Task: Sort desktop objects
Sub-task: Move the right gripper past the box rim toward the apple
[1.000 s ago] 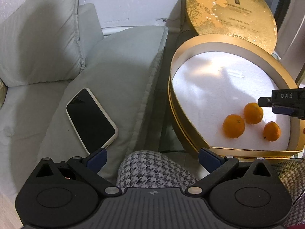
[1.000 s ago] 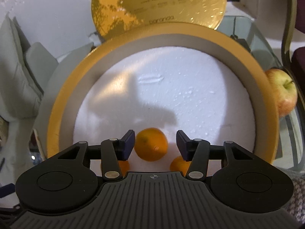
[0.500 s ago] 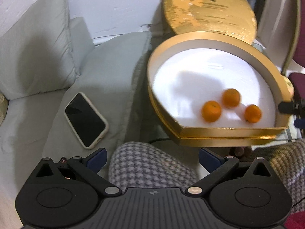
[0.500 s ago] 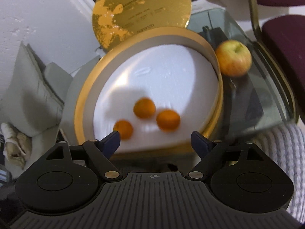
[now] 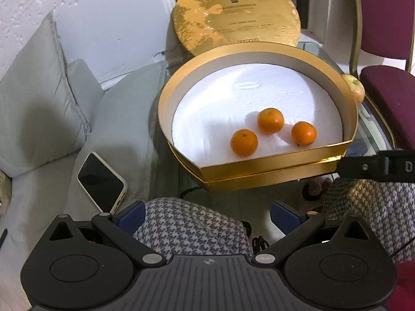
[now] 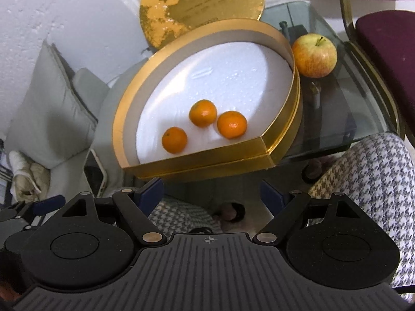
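A round gold box (image 5: 275,160) (image 6: 207,163) with a white foam floor sits on a glass table and holds three small oranges (image 5: 270,120) (image 6: 203,112). An apple (image 6: 314,55) rests on the glass right of the box; only its edge (image 5: 356,89) shows in the left wrist view. My left gripper (image 5: 207,213) is open and empty, pulled back above a knee in houndstooth cloth. My right gripper (image 6: 211,194) is also open and empty, back from the box's near wall. Part of the right gripper (image 5: 376,167) shows at the right edge of the left wrist view.
The gold lid (image 5: 236,13) leans upright behind the box. A phone (image 5: 102,182) lies face up on a grey cushion (image 5: 36,98) at the left. A dark red chair (image 6: 386,36) stands at the right. Houndstooth-clad legs (image 6: 373,171) are below the table edge.
The right gripper opened wide and drew back from the orange it flanked, leaving all three in the box. The left gripper also pulled back and up, so the box looks smaller.
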The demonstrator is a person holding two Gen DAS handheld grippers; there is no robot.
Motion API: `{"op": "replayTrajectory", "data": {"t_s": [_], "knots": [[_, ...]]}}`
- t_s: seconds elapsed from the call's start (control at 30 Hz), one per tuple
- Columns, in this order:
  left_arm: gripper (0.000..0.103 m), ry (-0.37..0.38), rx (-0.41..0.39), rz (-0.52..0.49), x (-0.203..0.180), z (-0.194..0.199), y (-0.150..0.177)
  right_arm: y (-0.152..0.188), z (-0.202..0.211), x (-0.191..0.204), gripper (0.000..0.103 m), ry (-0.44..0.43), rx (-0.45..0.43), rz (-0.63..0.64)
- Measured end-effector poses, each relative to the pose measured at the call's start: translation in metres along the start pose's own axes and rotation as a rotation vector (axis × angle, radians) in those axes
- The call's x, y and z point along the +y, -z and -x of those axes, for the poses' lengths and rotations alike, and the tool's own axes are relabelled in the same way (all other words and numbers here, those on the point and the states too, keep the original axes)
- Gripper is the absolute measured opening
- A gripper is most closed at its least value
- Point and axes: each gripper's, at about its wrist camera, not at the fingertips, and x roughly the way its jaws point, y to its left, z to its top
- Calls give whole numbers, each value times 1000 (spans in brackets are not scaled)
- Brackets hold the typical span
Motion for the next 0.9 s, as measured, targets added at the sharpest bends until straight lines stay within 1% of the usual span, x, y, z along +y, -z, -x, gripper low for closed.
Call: {"op": "replayTrajectory", "data": {"t_s": [0.3,0.6,0.9], "knots": [[102,-18,14,-26,-6,-2,-1,0,0,-14,86,-11,-3,-43],[102,-15,32,-78,-16,-7,-3,0,-4,-27,86,-7,14,-83],[102,-18,52,-89,-19,-12,-3,-1,-9,-31,86,-6,30,-92]]}}
